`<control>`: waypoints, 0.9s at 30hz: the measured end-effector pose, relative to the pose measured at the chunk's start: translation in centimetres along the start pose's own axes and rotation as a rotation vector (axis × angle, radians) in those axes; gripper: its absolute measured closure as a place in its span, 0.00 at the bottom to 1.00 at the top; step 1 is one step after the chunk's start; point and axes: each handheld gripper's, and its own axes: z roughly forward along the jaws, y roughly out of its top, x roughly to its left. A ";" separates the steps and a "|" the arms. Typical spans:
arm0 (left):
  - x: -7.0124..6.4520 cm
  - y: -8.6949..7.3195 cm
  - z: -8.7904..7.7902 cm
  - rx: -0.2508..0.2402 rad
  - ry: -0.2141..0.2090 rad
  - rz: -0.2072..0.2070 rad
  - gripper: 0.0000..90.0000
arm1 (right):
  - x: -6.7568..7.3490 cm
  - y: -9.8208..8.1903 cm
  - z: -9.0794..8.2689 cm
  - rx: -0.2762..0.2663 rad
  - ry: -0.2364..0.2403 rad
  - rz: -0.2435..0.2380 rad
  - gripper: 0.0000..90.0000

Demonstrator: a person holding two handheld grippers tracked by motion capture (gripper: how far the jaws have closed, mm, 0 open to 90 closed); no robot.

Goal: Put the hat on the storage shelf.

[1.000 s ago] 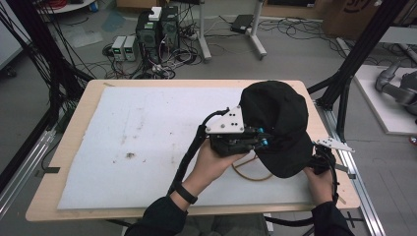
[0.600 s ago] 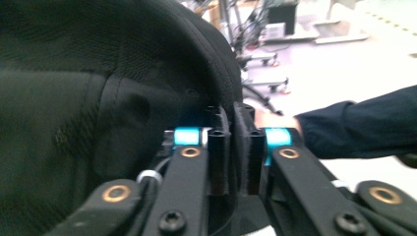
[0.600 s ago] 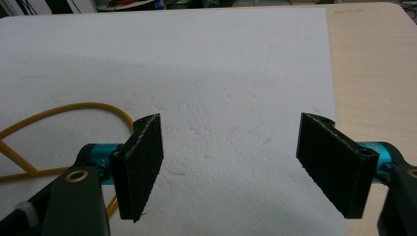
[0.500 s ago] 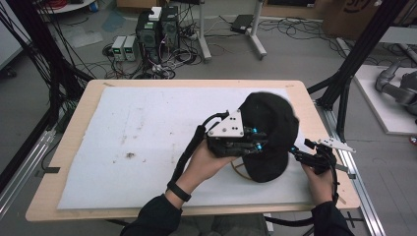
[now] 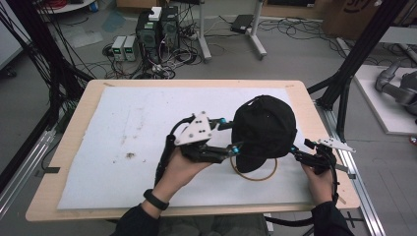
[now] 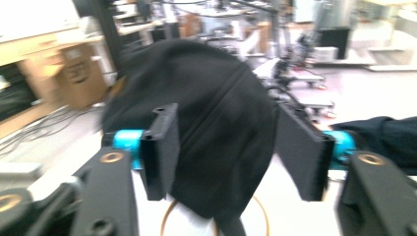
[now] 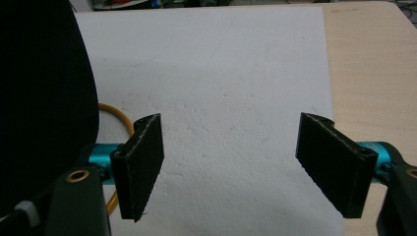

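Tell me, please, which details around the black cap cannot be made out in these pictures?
- Yellow ring: its far part is hidden under the black cap in the high view.
- What props the cap up: covered by the cap itself.
- Left gripper: motion blur in the left gripper view hides whether its jaws touch the cap.

The surface [image 5: 314, 110] carries one white foam sheet [image 5: 123, 128], one black cap [image 5: 265, 129] and one yellow ring [image 5: 254, 172] under the cap's edge. Two claws work over it: the left claw [image 5: 231, 135] and the right claw [image 5: 300, 150], each with two black jaws.
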 end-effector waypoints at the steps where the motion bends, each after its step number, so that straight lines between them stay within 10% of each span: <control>1: 0.4 -0.5 -1.0 0.002 0.020 -0.021 0.41 | 0.0 0.0 0.0 0.000 -0.001 -0.003 0.29; 12: 3.4 -6.4 -9.0 0.028 0.186 -0.173 0.26 | 0.3 0.1 0.2 0.019 -0.009 -0.030 0.29; 27: 5.2 -13.3 -14.3 0.149 0.384 -0.202 0.21 | 0.4 0.1 0.3 0.033 -0.013 -0.043 0.29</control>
